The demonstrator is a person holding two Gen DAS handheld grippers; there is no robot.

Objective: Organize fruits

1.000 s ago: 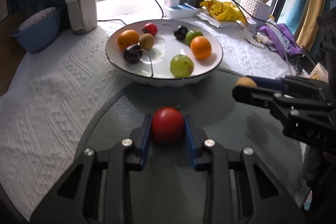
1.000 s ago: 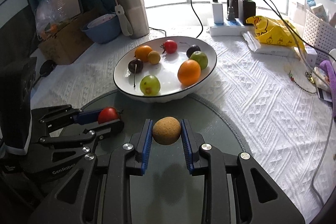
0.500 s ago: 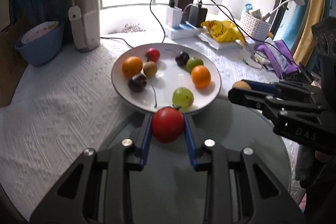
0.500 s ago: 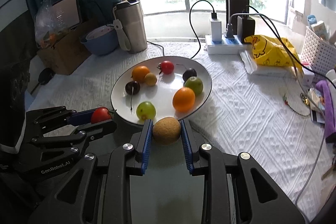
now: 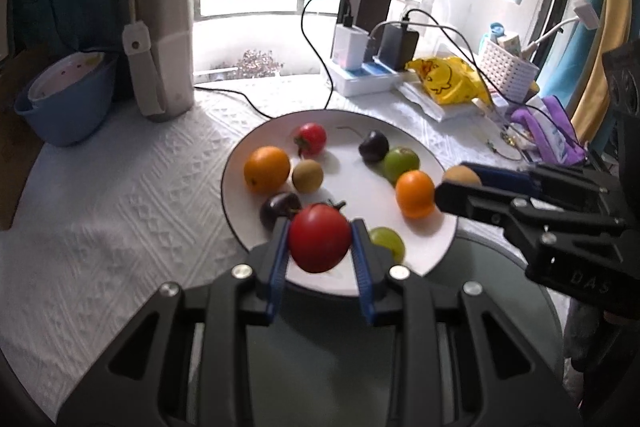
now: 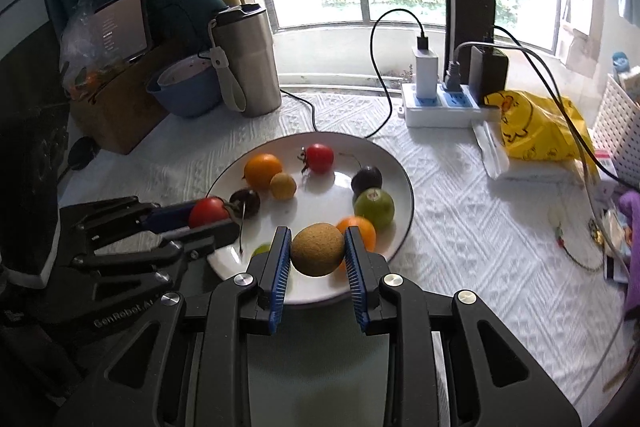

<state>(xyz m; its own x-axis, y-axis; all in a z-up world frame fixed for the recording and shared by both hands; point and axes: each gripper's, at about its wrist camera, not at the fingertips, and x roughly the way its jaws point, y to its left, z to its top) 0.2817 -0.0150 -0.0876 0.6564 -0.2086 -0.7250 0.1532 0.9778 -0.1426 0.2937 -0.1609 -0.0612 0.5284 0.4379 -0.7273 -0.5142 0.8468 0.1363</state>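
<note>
A white plate (image 5: 348, 187) (image 6: 400, 187) sits on the white patterned cloth and holds several fruits: two oranges, a small tomato, two dark plums, a green fruit, a green grape, a small kiwi. My left gripper (image 5: 320, 245) (image 6: 208, 215) is shut on a red tomato (image 5: 319, 242) (image 6: 208, 211) and hangs over the plate's near left rim. My right gripper (image 6: 317, 249) (image 5: 460, 183) is shut on a brown kiwi (image 6: 317, 249) (image 5: 460, 175) over the plate's near right rim.
A round grey glass mat (image 5: 500, 307) lies under both grippers. A steel tumbler (image 5: 164, 47) and a blue bowl (image 5: 68, 99) stand at the back left. A power strip with chargers and cables (image 6: 440, 103), a yellow bag (image 6: 536, 127) and a white basket (image 5: 506, 67) crowd the back right.
Both grippers have moved forward from over the grey mat to over the plate's near rim, each still shut on its fruit. The fruits on the plate have not moved.
</note>
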